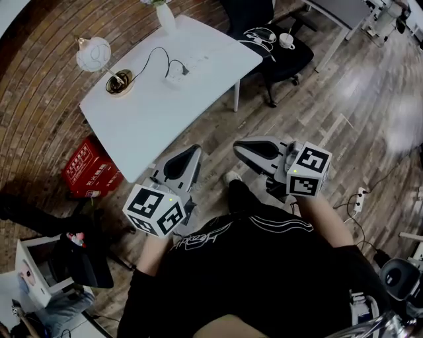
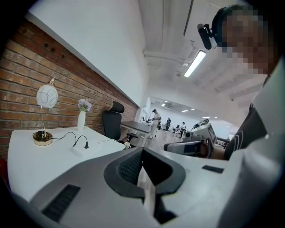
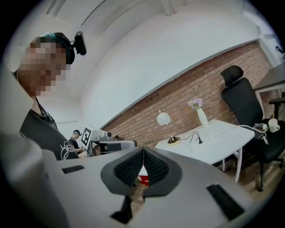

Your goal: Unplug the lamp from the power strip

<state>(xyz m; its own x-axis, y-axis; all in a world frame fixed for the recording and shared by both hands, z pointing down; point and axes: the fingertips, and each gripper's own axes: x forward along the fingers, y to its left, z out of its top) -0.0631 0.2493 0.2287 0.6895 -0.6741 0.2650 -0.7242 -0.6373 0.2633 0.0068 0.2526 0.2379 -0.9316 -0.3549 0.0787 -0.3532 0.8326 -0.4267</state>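
A lamp with a white globe and brass base stands at the left end of the white table. Its black cord runs to a plug seated in the white power strip. Both grippers hang over the floor in front of the person, short of the table's near edge. My left gripper is shut and holds nothing, and my right gripper is likewise shut and bare. In the left gripper view the lamp and plug lie far ahead of the shut gripper. The right gripper view shows the lamp far beyond the shut gripper.
A white vase stands at the table's far edge. A black office chair with a cup on it sits right of the table. A red box lies on the floor at the table's left. The brick wall runs behind.
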